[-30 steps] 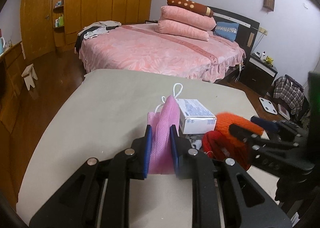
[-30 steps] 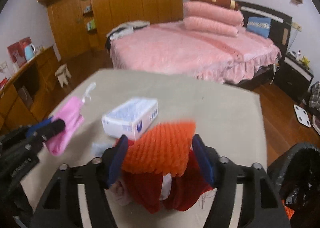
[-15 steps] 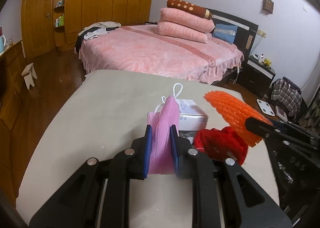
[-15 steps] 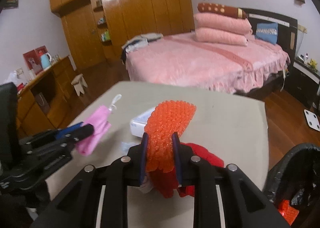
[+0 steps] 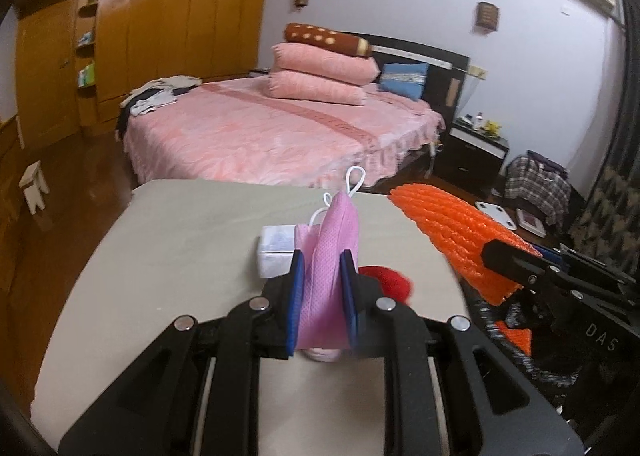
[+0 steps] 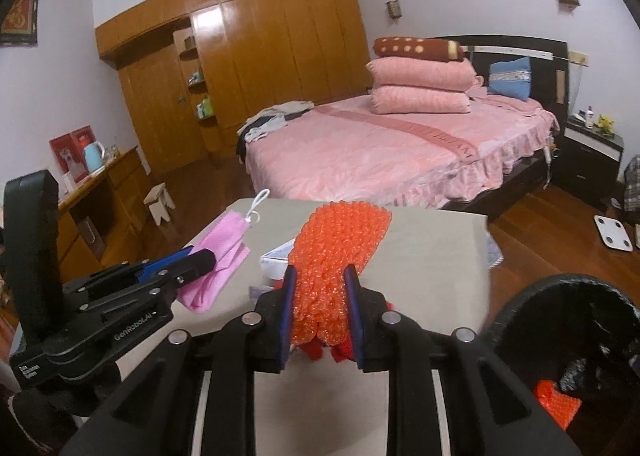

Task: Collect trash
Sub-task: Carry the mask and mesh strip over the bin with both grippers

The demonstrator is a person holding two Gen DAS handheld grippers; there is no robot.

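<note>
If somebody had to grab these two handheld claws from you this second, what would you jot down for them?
Left gripper: shut on the pink face mask, held up above the table.
Right gripper: shut on the orange foam net, also lifted off the table.
Bin: the black-lined trash bin sits low on the right, beside the table; one orange piece is already inside.
Still on the table: a white box and a red net.
Left to do: drop both held items into the bin, then come back for the red net; the box may be trash too.
</note>
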